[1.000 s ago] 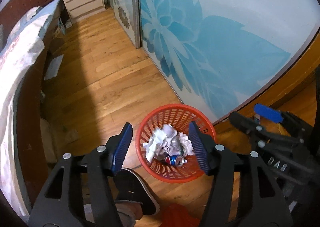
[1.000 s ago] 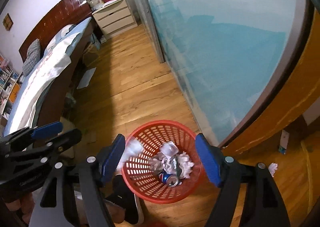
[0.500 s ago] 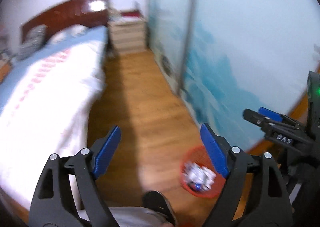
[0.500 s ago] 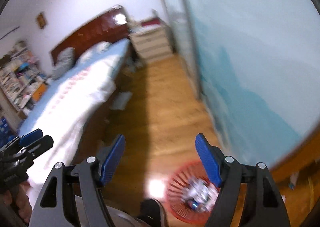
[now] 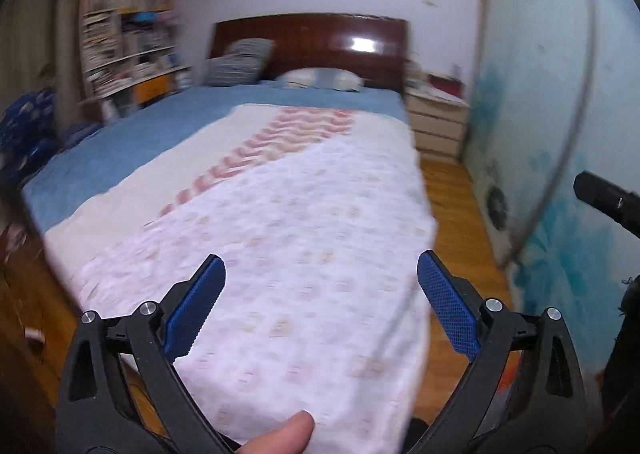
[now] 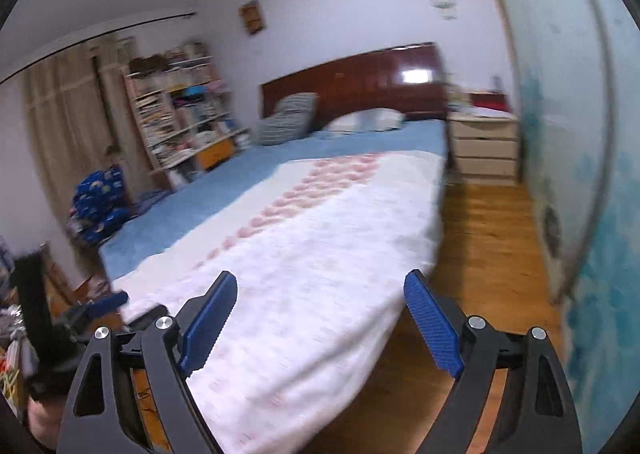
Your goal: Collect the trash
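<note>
The left gripper (image 5: 320, 308) has its blue pads (image 5: 446, 310) spreading wider with nothing between them, and the right gripper (image 6: 320, 324) is likewise opening on empty air. Both seem free because neither carries anything now. Just beyond and beneath both sets of fingertips lies the white patterned blanket (image 5: 304, 238) over the bed (image 6: 224, 190), with the headboard (image 5: 316, 40) far ahead. A thumb (image 5: 286, 432) shows under the left fingers. No trash is visible between or near the fingers; the frames are blurred, so small litter could be missed.
</note>
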